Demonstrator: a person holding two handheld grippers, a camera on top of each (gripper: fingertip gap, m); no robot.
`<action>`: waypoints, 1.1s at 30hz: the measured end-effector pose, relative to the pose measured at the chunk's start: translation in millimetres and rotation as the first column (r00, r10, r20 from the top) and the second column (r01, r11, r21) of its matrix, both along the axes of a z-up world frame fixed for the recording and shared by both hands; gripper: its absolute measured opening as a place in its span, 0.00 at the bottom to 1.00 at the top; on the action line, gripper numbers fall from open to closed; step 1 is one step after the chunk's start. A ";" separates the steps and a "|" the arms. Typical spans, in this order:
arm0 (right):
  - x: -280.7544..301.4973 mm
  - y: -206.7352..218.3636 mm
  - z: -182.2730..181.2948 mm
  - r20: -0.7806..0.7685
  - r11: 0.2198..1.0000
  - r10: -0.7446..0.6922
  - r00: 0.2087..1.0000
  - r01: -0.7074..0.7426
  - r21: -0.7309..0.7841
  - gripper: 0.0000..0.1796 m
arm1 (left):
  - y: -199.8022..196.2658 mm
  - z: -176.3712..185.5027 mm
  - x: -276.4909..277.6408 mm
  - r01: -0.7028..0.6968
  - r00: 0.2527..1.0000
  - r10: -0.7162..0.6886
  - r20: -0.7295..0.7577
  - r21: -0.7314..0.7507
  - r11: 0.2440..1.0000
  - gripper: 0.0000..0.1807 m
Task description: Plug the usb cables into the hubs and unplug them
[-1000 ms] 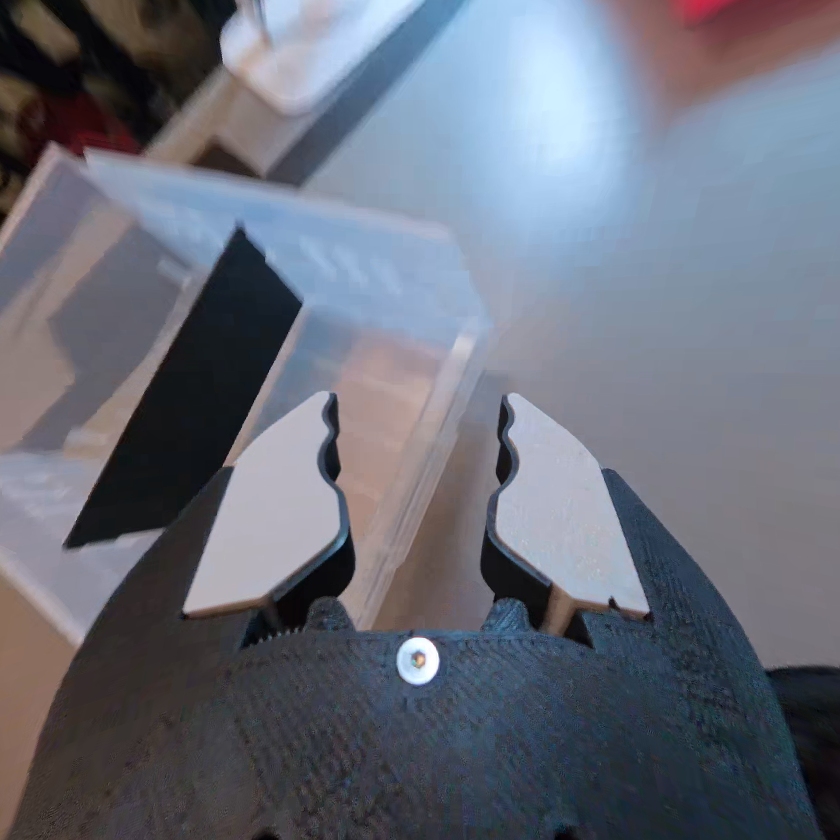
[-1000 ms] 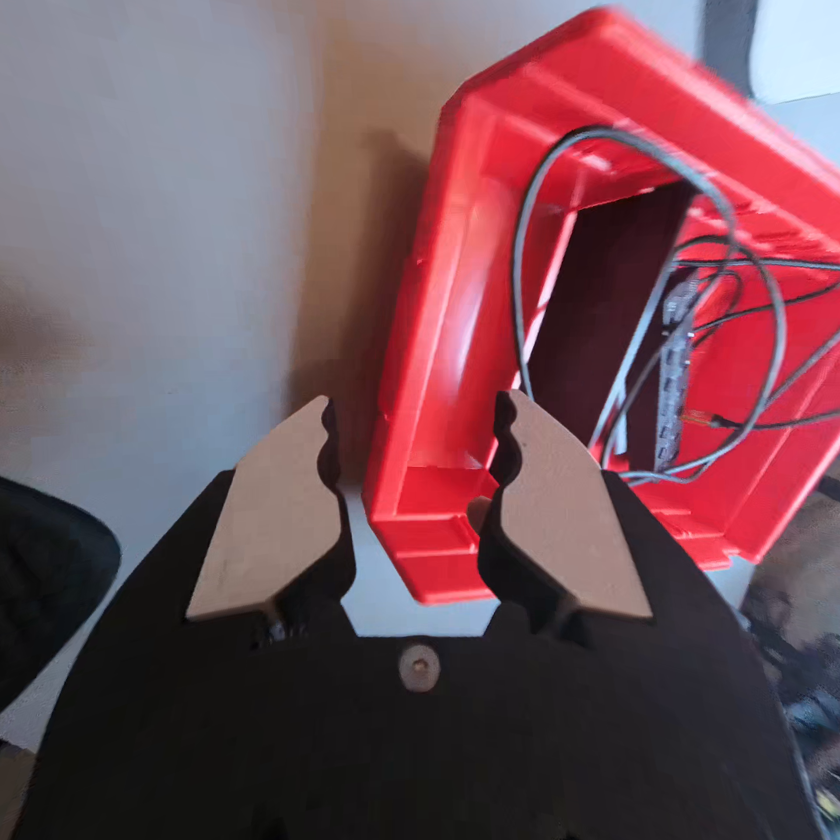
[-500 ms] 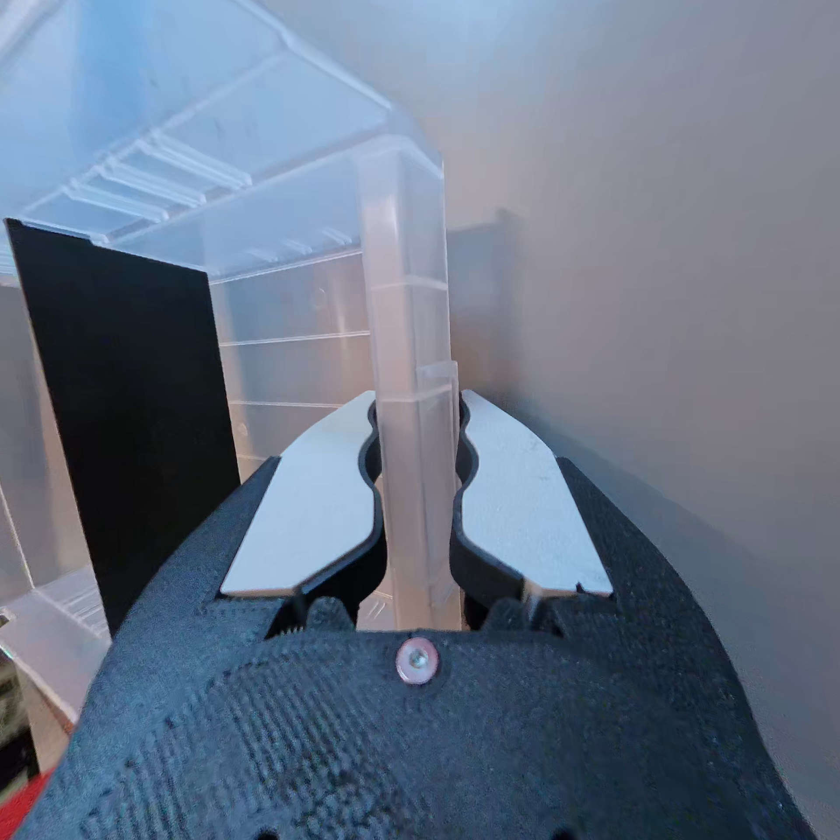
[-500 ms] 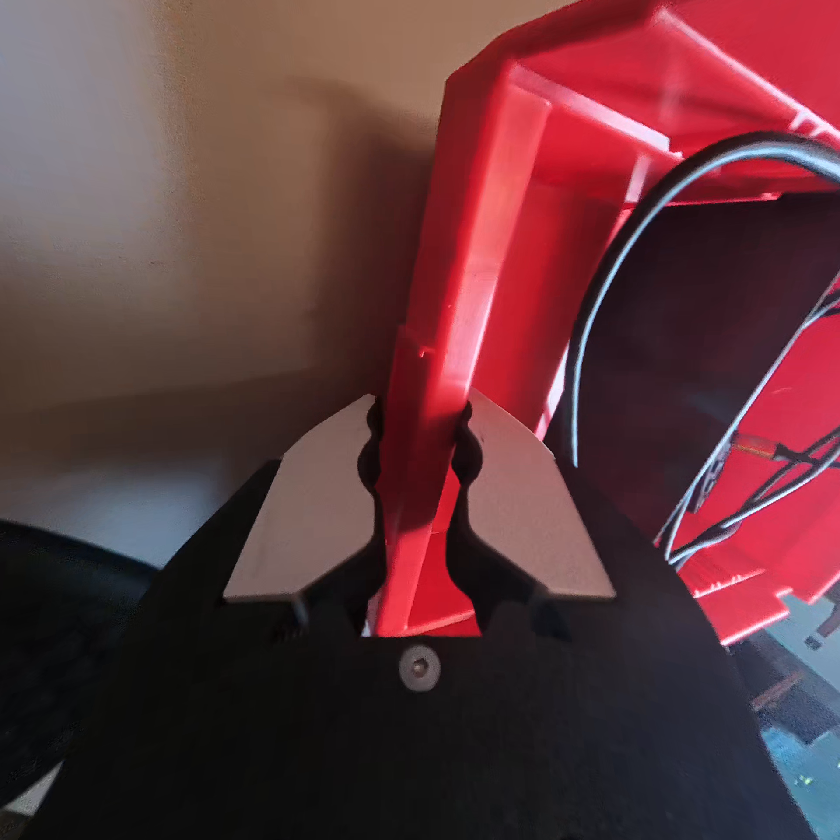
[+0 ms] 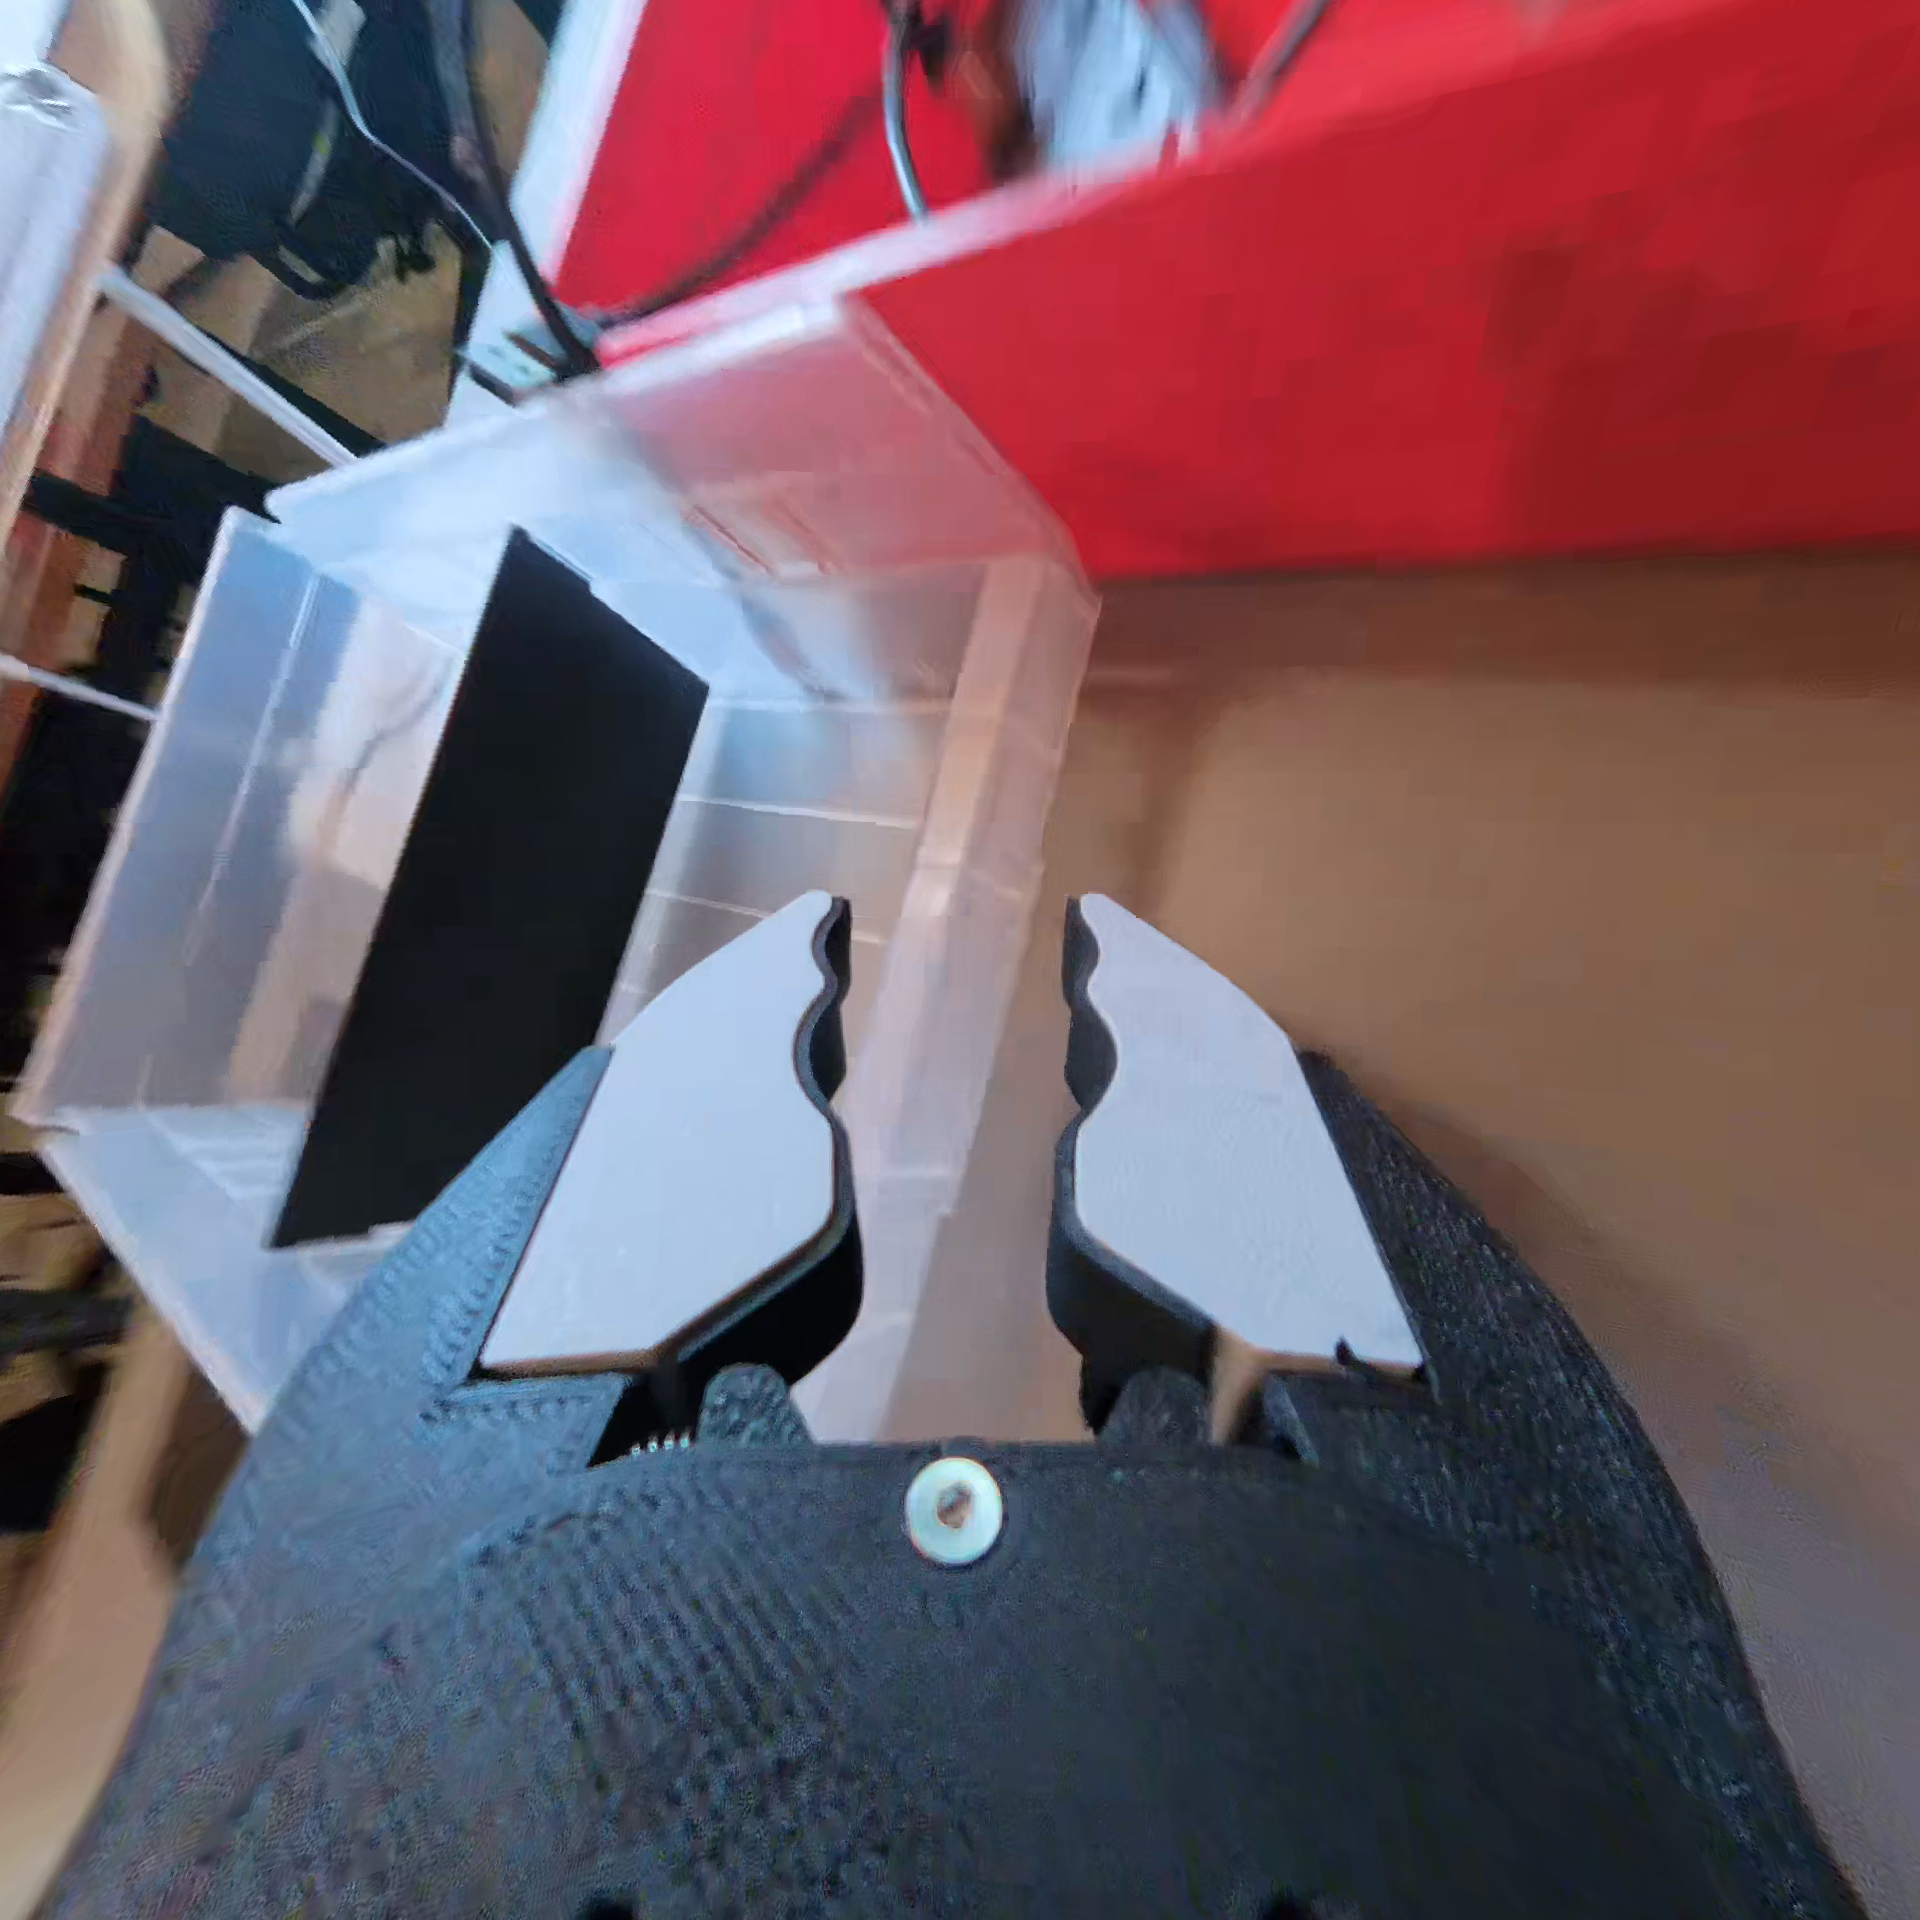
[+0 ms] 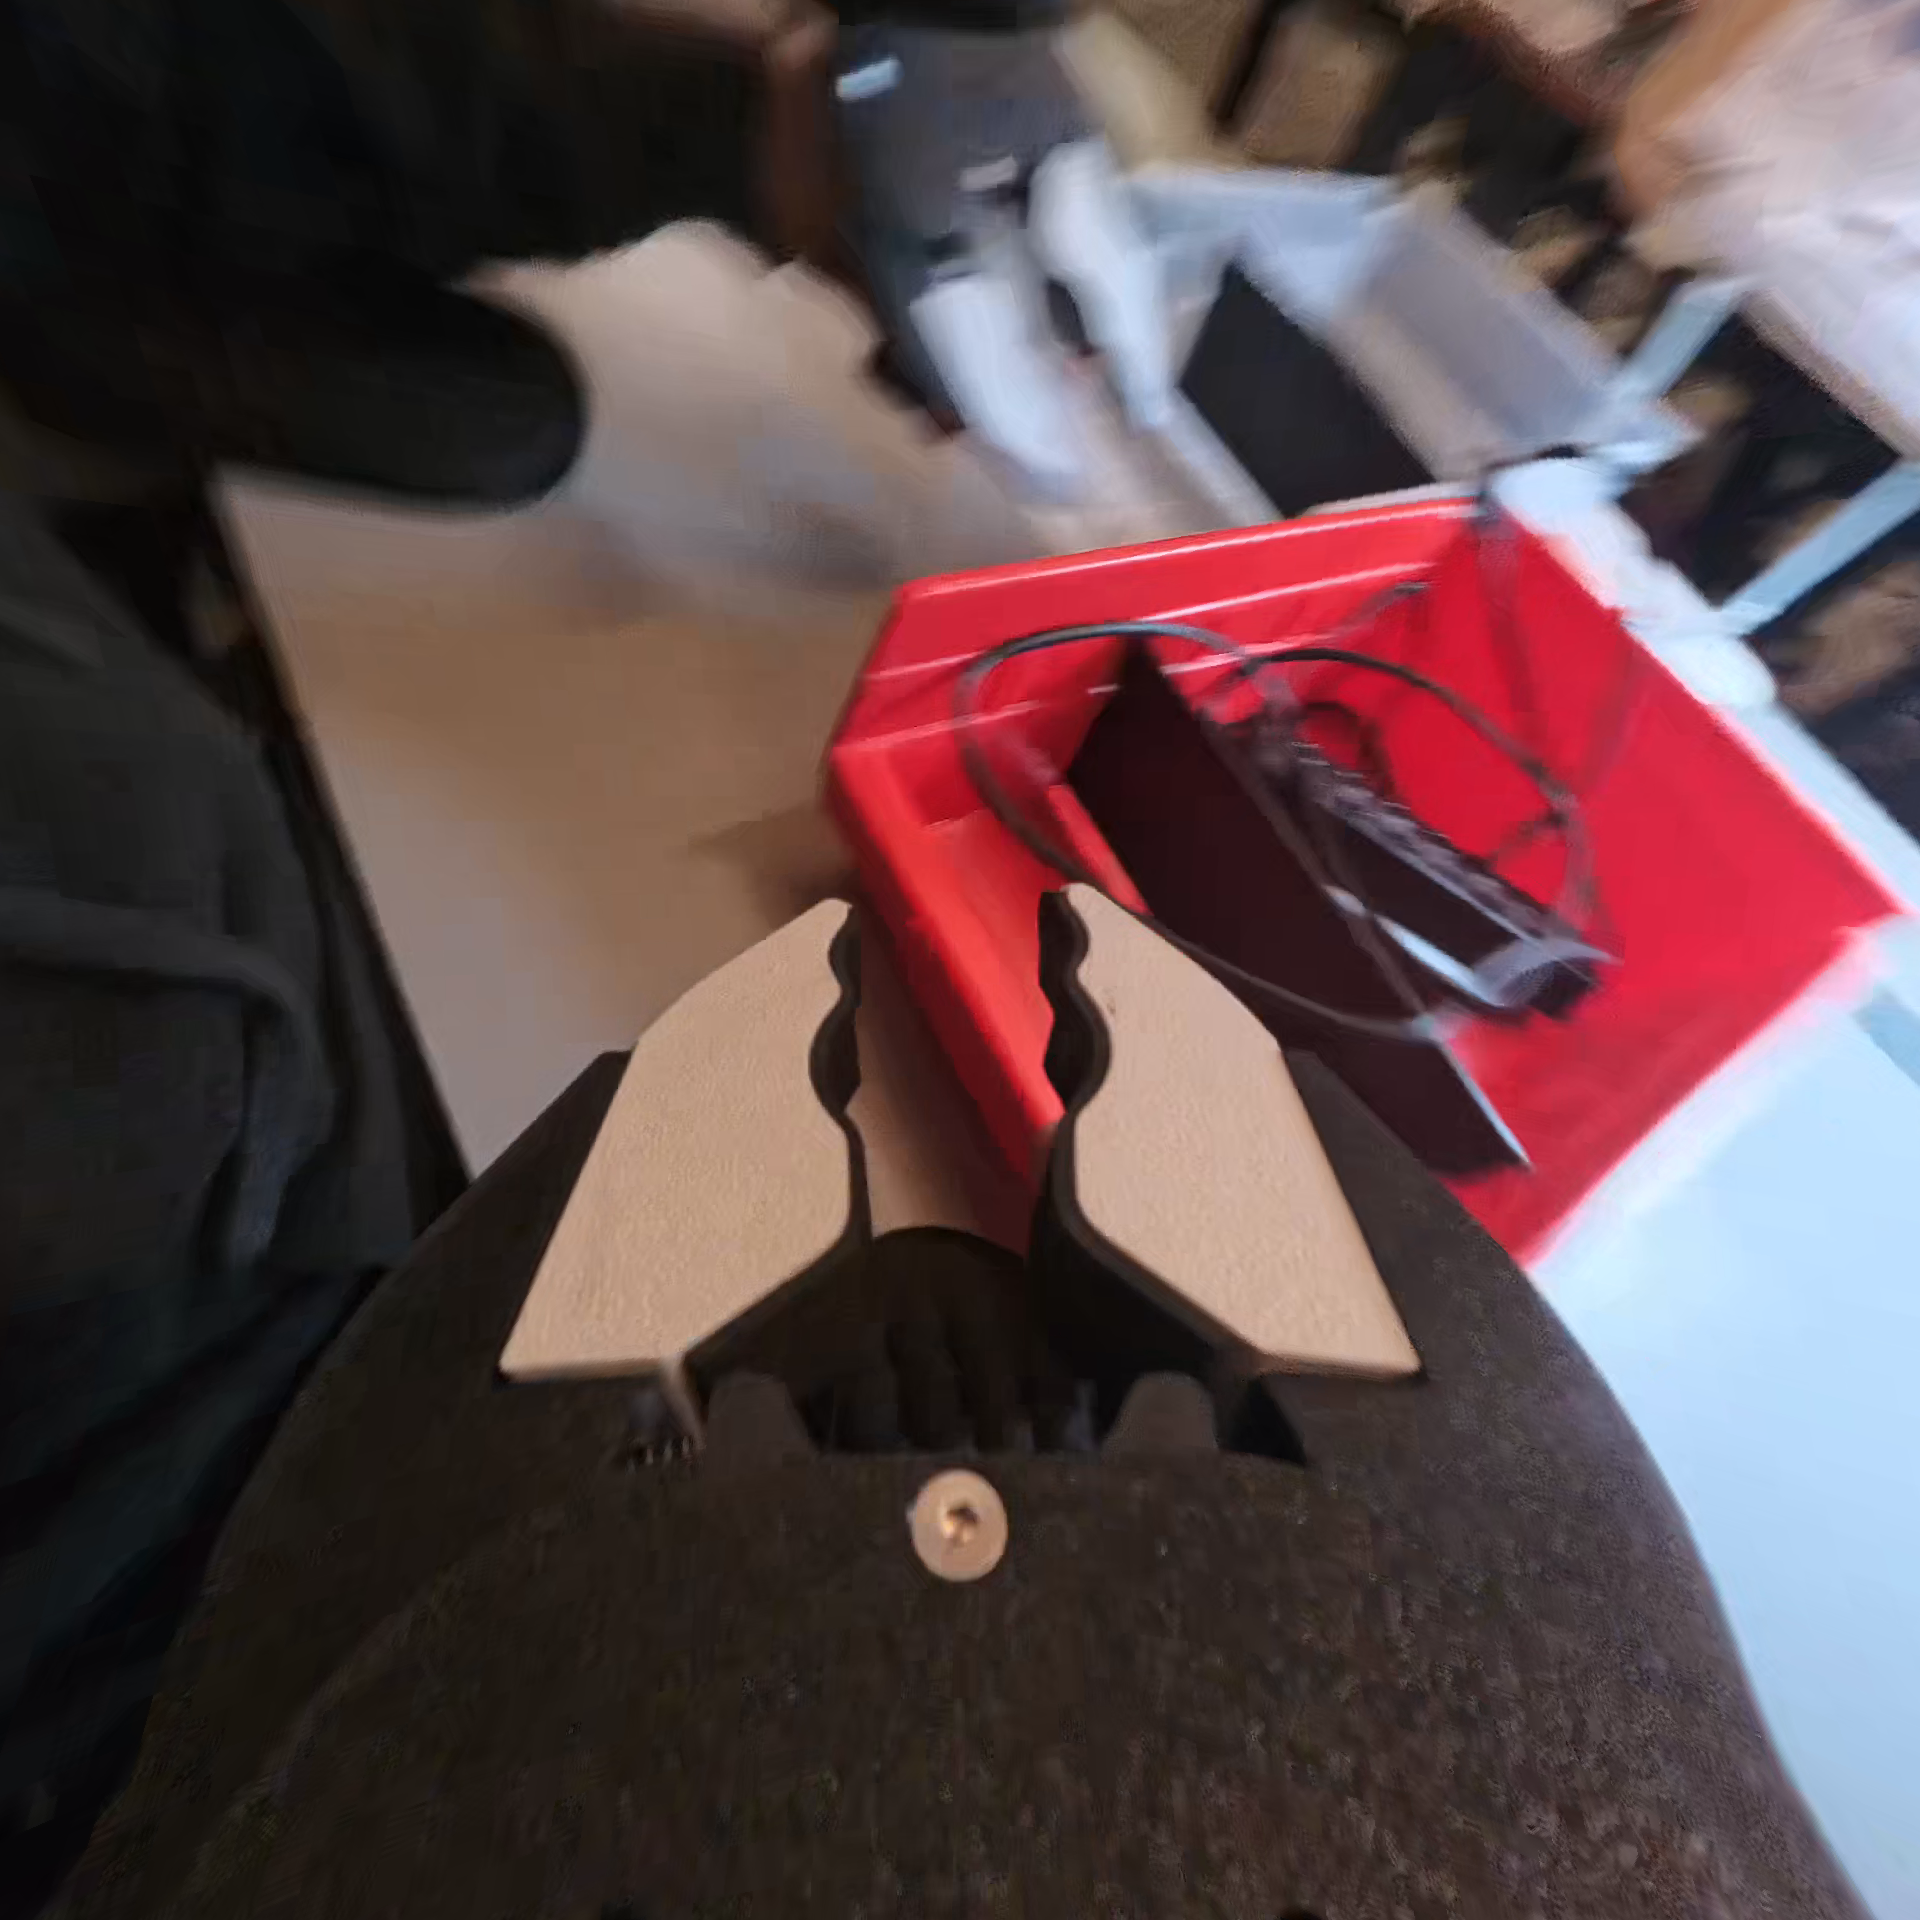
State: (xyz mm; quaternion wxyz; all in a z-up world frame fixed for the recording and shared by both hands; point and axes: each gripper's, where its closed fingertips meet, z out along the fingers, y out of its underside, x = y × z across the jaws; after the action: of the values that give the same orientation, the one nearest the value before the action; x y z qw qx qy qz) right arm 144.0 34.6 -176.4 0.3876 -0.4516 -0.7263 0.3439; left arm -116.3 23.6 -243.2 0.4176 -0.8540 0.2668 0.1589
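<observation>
My left gripper (image 5: 956, 914) is open, one finger on each side of the near wall of a clear plastic bin (image 5: 831, 540). The bin holds an upright black divider panel (image 5: 499, 883). My right gripper (image 6: 948, 914) is open a little. The near wall of a red bin (image 6: 1714, 852) lies in its gap, against the right finger. In the red bin lie a black USB hub (image 6: 1382, 842) and looping black cables (image 6: 1039, 644). The red bin (image 5: 1351, 312) stands right behind the clear one, and a cable plug (image 5: 520, 358) hangs past its edge.
Both bins stand on a tan table (image 6: 582, 727). The clear bin shows blurred beyond the red one in the right wrist view (image 6: 1455, 301). A person's dark clothing (image 6: 156, 935) fills the left side. Dark furniture and wires (image 5: 312, 156) lie past the table edge.
Half a second ago both grippers were shut on their bin walls. Now the jaws have loosened and both views have swung, and the red bin stands directly behind the clear bin.
</observation>
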 end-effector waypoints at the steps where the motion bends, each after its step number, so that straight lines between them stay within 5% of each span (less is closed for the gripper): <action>1: 7.9 20.4 11.1 -0.070 0.993 -0.111 0.991 0.108 -0.047 0.18 | -8.6 9.0 12.1 -0.021 0.993 0.017 0.118 0.028 0.999 0.23; 5: 42.1 99.3 -6.6 -0.099 0.856 -0.496 0.862 0.467 -0.224 0.30 | -42.1 37.0 86.2 -0.055 0.823 0.003 0.569 0.073 0.996 0.26; 7: 43.3 109.5 -30.0 -0.053 0.812 -0.549 0.834 0.517 -0.272 0.35 | -49.7 44.8 124.1 -0.091 0.722 -0.006 0.691 0.104 0.990 0.26; 10: 23.2 108.8 -51.0 0.004 0.782 -0.550 0.835 0.516 -0.349 0.36 | -37.1 40.9 164.3 -0.176 0.671 -0.003 0.741 0.163 0.971 0.31; 12: 8.6 114.3 -59.3 0.038 0.775 -0.554 0.832 0.532 -0.341 0.35 | -14.4 32.2 179.7 -0.227 0.673 0.023 0.739 0.177 0.958 0.34; 17: 0.6 131.2 -57.8 -0.029 0.780 -0.615 0.788 0.602 -0.172 0.09 | 25.8 13.7 143.7 -0.425 0.791 0.237 0.565 0.226 0.877 0.24; 22: 6.9 115.0 -46.1 -0.117 0.792 -0.610 0.783 0.606 -0.076 0.11 | 25.0 27.0 130.4 -0.437 0.751 0.225 0.621 0.212 0.874 0.16; 26: 16.9 91.6 -6.5 -0.246 0.787 -0.600 0.761 0.617 -0.007 0.08 | 4.5 68.9 127.0 -0.422 0.817 0.182 0.547 0.353 0.835 0.07; 33: 6.3 40.9 76.4 -0.428 0.833 -0.483 0.764 0.551 0.046 0.07 | -54.0 150.7 119.0 -0.418 0.877 0.186 0.442 0.515 0.748 0.06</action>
State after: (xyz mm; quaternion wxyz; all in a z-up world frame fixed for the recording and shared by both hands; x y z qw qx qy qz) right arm 150.3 75.5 -100.0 0.6438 -0.5203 -0.5047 0.2451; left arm 2.8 -30.4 -92.5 0.6741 -0.7248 -0.0235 0.1404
